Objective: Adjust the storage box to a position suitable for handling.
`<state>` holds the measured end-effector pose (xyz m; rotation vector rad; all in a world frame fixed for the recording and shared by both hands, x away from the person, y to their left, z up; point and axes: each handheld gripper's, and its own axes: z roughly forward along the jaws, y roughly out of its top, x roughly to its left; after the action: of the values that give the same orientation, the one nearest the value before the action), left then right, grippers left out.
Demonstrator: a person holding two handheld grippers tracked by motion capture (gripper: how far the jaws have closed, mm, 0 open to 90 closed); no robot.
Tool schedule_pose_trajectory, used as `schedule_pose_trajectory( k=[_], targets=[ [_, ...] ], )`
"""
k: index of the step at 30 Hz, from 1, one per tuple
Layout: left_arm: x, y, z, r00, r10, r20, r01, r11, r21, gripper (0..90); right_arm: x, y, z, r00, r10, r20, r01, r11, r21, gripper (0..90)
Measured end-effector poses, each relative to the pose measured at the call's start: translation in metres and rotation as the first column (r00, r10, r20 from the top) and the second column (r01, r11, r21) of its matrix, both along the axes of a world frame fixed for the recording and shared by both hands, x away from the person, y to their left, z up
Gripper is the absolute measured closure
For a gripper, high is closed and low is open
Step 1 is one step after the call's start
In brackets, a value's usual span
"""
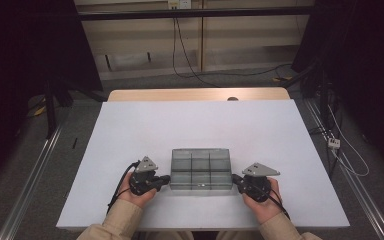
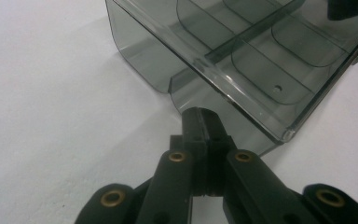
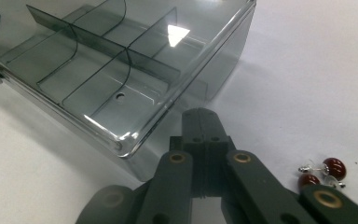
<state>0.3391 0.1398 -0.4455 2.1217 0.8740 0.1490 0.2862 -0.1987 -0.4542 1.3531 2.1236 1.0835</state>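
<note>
Though unlabelled, smoky compartment box (image 1: 200, 170) between closed grippers

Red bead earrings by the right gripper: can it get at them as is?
Probably yes: the red bead earrings lie loose on the bare white table just beside the right gripper, nothing between. Its jaws are shut, so it must open first.

The high view looked forward and down over the white table (image 1: 200, 125) from afar. Each gripper view sat low and close, facing the smoky divided box (image 2: 261, 60) from opposite ends; all three shared that box.
</note>
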Motion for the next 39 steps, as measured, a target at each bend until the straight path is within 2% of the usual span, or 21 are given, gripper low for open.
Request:
schedule_pose_trajectory(
  k=[2,5,7,9,11,13,15,17,21,24,28,31,35,37,39],
  targets=[
    [0.001,0.001,0.0,1.0,-0.007,-0.003,0.007,1.0,-0.004,90.0,0.0,0.0,0.0,1.0,0.007,0.004,-0.007,1.0,-0.005,90.0],
    [0.002,0.001,-0.001,1.0,-0.003,-0.001,0.003,1.0,0.002,90.0,0.001,-0.001,0.0,0.9999,0.004,-0.011,-0.004,1.0,0.016,90.0],
    [0.004,0.003,-0.001,1.0,0.002,-0.007,-0.002,0.9998,-0.018,90.0,0.001,-0.002,0.0,0.9998,-0.01,-0.017,0.011,0.999,0.038,90.0],
    [0.004,0.005,0.0,1.0,0.008,-0.001,-0.008,0.9995,-0.031,88.7,0.002,-0.003,0.004,0.9998,-0.019,0.002,0.019,0.998,0.058,90.0],
    [0.005,0.008,0.003,0.9999,0.012,0.007,-0.012,0.9996,-0.026,86.7,0.002,-0.005,0.01,0.9989,-0.028,0.037,0.026,0.998,0.049,90.0],
    [0.005,0.011,0.004,0.9995,0.029,0.01,-0.028,0.999,-0.035,84.6,0.002,-0.009,0.013,0.9968,-0.055,0.058,0.051,0.997,0.065,84.9],
    [0.007,0.014,0.007,0.9991,0.04,0.015,-0.039,0.9985,-0.037,80.0,0.005,-0.013,0.016,0.9963,-0.059,0.061,0.053,0.994,0.099,81.9],
    [0.007,0.015,0.008,0.9987,0.051,0.009,-0.05,0.9978,-0.044,71.0,0.005,-0.014,0.02,0.9952,-0.062,0.076,0.052,0.991,0.127,76.8],
    [0.009,0.016,0.011,0.9988,0.046,-0.017,-0.047,0.9975,-0.052,52.7,0.005,-0.011,0.03,0.9918,-0.039,0.122,0.022,0.99,0.138,55.6],
    [0.01,0.019,0.015,0.9975,0.07,-0.011,-0.071,0.9955,-0.063,38.2,0.004,-0.006,0.035,0.9893,-0.012,0.146,-0.011,0.987,0.158,42.7],
    [0.011,0.024,0.017,0.9943,0.106,-0.01,-0.106,0.9913,-0.078,22.6,0.003,0.001,0.04,0.9891,0.036,0.143,-0.063,0.979,0.192,30.7],
    [0.012,0.026,0.018,0.9948,0.101,-0.01,-0.101,0.9909,-0.088,17.3,0.001,0.008,0.041,0.9863,0.075,0.147,-0.104,0.974,0.202,29.6],
    [0.011,0.025,0.019,0.9939,0.11,-0.007,-0.111,0.9892,-0.097,10.0,0.0,0.018,0.043,0.9804,0.128,0.15,-0.16,0.96,0.228,30.2],
    [0.012,0.025,0.019,0.9934,0.114,-0.007,-0.114,0.9886,-0.098,5.6,-0.001,0.022,0.043,0.976,0.156,0.152,-0.188,0.955,0.228,34.6],
    [0.012,0.026,0.019,0.9933,0.115,-0.008,-0.115,0.9881,-0.102,5.6,-0.002,0.027,0.042,0.9701,0.19,0.151,-0.222,0.946,0.235,40.7]
  ],
)
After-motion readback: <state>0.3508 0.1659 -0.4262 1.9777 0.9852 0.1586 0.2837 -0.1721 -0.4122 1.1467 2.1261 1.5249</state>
